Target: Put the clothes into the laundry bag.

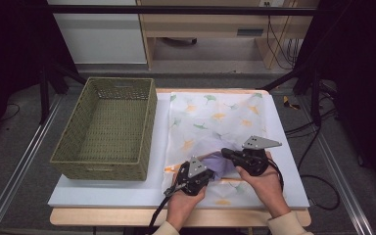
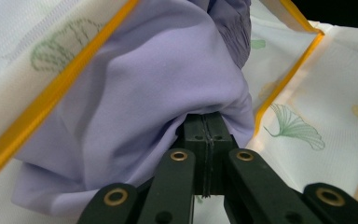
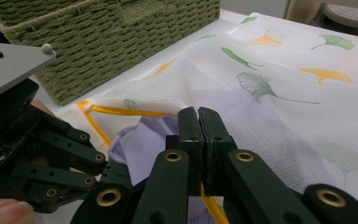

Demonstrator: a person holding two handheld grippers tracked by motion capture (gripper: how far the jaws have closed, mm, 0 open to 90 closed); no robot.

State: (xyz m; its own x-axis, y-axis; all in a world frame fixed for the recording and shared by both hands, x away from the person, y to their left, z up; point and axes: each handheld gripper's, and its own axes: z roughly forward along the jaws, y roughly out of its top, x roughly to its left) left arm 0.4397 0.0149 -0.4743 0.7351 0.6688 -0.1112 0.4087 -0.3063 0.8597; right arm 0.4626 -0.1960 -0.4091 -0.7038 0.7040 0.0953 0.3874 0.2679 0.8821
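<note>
Before us lies a white table (image 1: 103, 193) with a dark floor around it. Far to the left of our left hand-held gripper (image 1: 201, 172) stands a green woven basket (image 1: 105, 127), with nothing lying in it that we can see. The left hand-held gripper's jaws are pressed together, pinching a fold of lilac cloth (image 2: 135, 107). That cloth bulges from the yellow-edged mouth of a white mesh bag (image 1: 215, 117) printed with ginkgo leaves, which lies flat beyond both hand-held grippers. Just to the right, our right hand-held gripper (image 1: 225, 153) is clamped shut on the bag's yellow-trimmed edge (image 3: 121, 111), the lilac cloth directly beneath it, rumpled and soft.
</note>
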